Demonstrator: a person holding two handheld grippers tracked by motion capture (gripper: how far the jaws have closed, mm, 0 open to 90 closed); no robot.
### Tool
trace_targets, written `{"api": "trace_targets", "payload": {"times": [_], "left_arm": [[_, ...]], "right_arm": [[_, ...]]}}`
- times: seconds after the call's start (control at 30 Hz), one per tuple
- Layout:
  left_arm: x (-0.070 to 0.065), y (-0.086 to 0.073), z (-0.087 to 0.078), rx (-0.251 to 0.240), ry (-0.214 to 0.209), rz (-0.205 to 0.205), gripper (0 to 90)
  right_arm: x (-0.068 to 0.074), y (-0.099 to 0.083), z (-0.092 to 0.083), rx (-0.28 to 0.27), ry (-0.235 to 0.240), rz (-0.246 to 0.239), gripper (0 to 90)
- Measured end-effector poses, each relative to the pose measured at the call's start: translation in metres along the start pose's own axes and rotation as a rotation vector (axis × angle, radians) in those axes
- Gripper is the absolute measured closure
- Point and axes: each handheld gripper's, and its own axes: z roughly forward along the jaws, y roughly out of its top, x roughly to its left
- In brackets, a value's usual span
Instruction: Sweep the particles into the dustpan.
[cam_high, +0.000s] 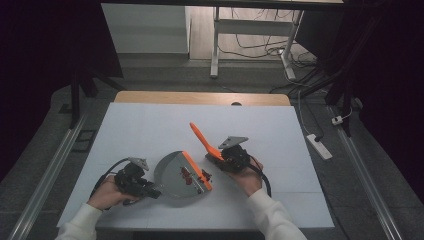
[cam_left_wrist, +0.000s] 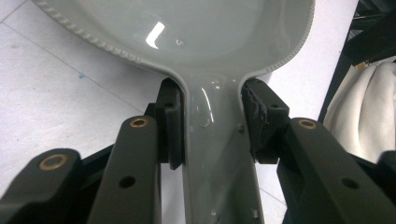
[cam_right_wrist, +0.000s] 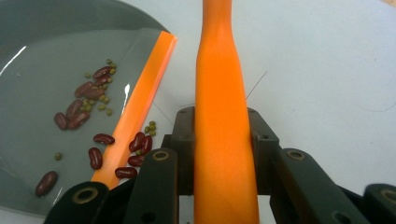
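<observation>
One grey dustpan with an orange lip lay on the white surface, near its front edge. The left hand-held gripper was clamped on the dustpan's grey handle, one pad pressed to each side of it. One orange brush handle stood just right of the dustpan, and the right hand-held gripper was clenched around it.

In the right gripper view, about ten dark red beans lay inside the pan, with roughly four more on the surface touching or just beside the orange lip. About a dozen small green beans were scattered among them; their exact count was hard to tell. No brand, label or writing could be read.
</observation>
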Motion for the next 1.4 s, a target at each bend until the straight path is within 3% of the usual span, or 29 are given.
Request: {"api": "trace_targets", "payload": {"times": [0.13, 0.77, 0.87, 0.93, 1.1, 1.2, 1.27, 1.3, 1.4], "left_arm": [[-0.001, 0.0, 0.0, 0.0, 0.002, -0.002, 61.8], [0.0, 0.001, 0.001, 0.003, 0.0, -0.003, 61.8], [0.0, 0.001, 0.002, 0.005, -0.002, -0.003, 61.8], [0.0, 0.001, 0.002, 0.005, -0.001, -0.003, 61.8], [0.0, 0.001, 0.002, 0.005, -0.001, -0.003, 61.8], [0.0, 0.001, 0.002, 0.005, -0.005, -0.005, 61.8], [0.0, 0.001, 0.002, 0.005, -0.003, -0.002, 61.8], [0.0, 0.001, 0.002, 0.003, -0.004, -0.004, 61.8], [0.0, 0.001, 0.002, 0.004, -0.004, -0.003, 61.8]], "right_arm": [[0.006, -0.002, 0.005, 0.022, 0.014, 0.001, 70.2], [0.04, 0.001, 0.008, 0.009, 0.054, -0.038, 70.1], [0.043, 0.002, 0.009, -0.009, 0.077, -0.013, 70.1], [0.049, 0.006, 0.008, -0.037, 0.127, -0.001, 70.2], [0.064, 0.012, 0.009, -0.047, 0.189, -0.049, 70.2], [0.063, 0.015, 0.002, -0.073, 0.151, -0.069, 70.2], [0.059, 0.015, -0.001, -0.085, 0.139, -0.058, 70.2], [0.047, 0.015, -0.009, -0.11, 0.117, -0.027, 70.2], [0.03, 0.011, -0.017, -0.117, 0.074, 0.0, 70.1]]}}
